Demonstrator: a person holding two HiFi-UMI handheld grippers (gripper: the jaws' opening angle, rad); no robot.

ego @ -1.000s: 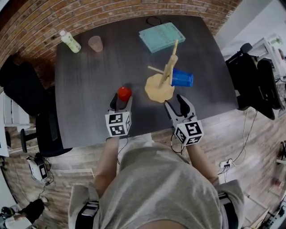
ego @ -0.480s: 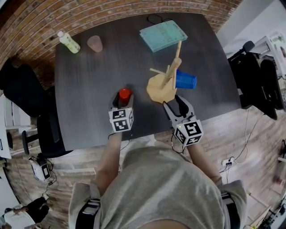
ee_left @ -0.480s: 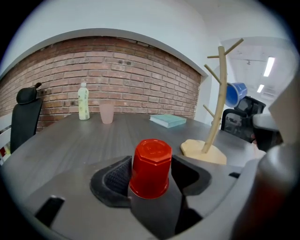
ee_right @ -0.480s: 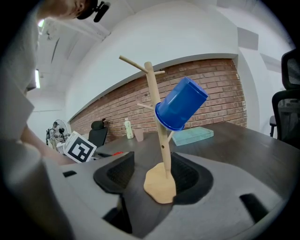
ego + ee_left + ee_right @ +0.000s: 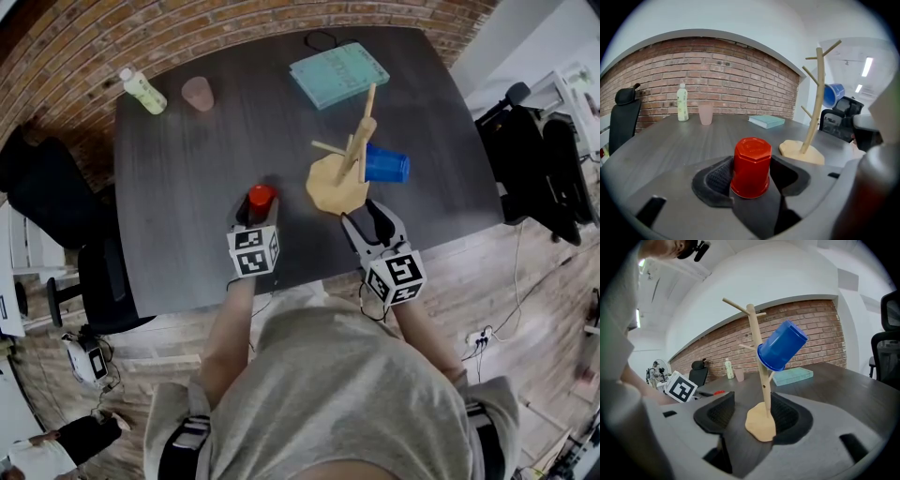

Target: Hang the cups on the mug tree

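A red cup (image 5: 261, 196) stands upside down on the dark table (image 5: 187, 187). My left gripper (image 5: 256, 209) reaches around it, so the red cup (image 5: 751, 166) sits between the two pads. Its jaws have just been closing, and a narrow gap still shows beside the cup. The wooden mug tree (image 5: 354, 150) stands to the right, with a blue cup (image 5: 386, 163) hung on one of its pegs. My right gripper (image 5: 368, 217) is open just short of the tree's base. Through its jaws I see the mug tree (image 5: 759, 362) and the blue cup (image 5: 782, 345).
At the far left of the table stand a pink cup (image 5: 198, 92) and a small bottle (image 5: 142, 89). A teal book (image 5: 339, 74) lies at the back. Office chairs stand left (image 5: 47, 202) and right (image 5: 525, 169) of the table.
My left gripper has slid a little forward and down around the red cup, then stopped. The right gripper, the tree and the blue cup stay where they were.
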